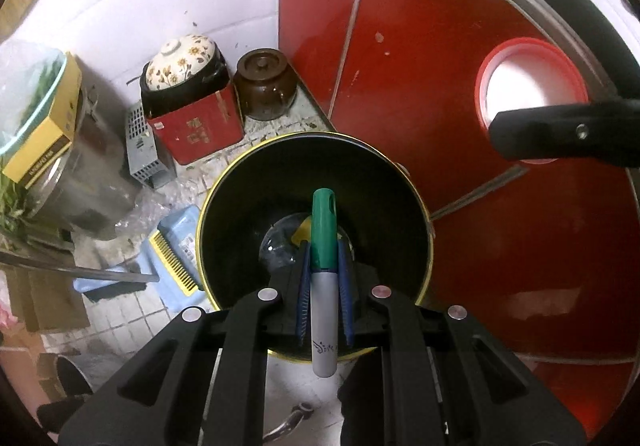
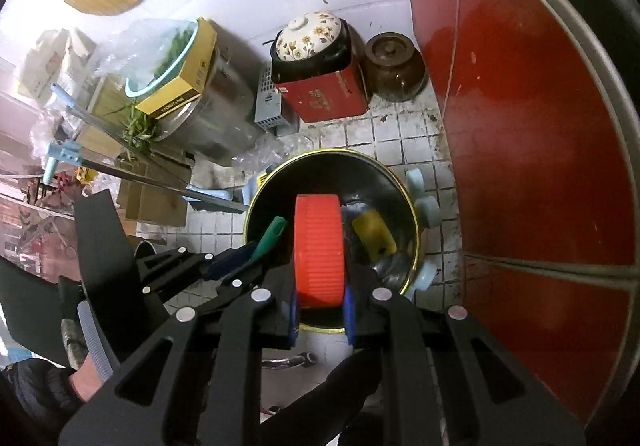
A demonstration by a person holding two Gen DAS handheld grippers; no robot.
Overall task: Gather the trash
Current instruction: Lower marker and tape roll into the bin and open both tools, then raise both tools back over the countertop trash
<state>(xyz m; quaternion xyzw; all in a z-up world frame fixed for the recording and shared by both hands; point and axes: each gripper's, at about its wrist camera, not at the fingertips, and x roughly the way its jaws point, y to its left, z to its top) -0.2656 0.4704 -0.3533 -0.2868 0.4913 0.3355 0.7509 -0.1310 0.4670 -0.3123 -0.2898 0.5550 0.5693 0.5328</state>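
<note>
A black bin with a yellow rim (image 1: 224,182) stands on the tiled floor below both grippers; it also shows in the right wrist view (image 2: 414,206). Clear plastic and a yellow piece (image 2: 374,232) lie at its bottom. My left gripper (image 1: 323,246) is shut on a marker with a green cap (image 1: 323,230) and a grey barrel, held over the bin's opening. My right gripper (image 2: 320,306) is shut on a red ribbed lid (image 2: 319,250), held edge-on over the bin. The left gripper with the marker (image 2: 270,232) shows in the right wrist view, and the red lid (image 1: 532,86) in the left.
Red cabinet doors (image 1: 440,66) stand close on the right. Against the white tiled wall are a red tin with a floral bowl (image 1: 188,86), a brown lidded jar (image 1: 266,84) and a steel pot (image 2: 216,118) with a yellow box. A blue dustpan (image 1: 176,258) lies left of the bin.
</note>
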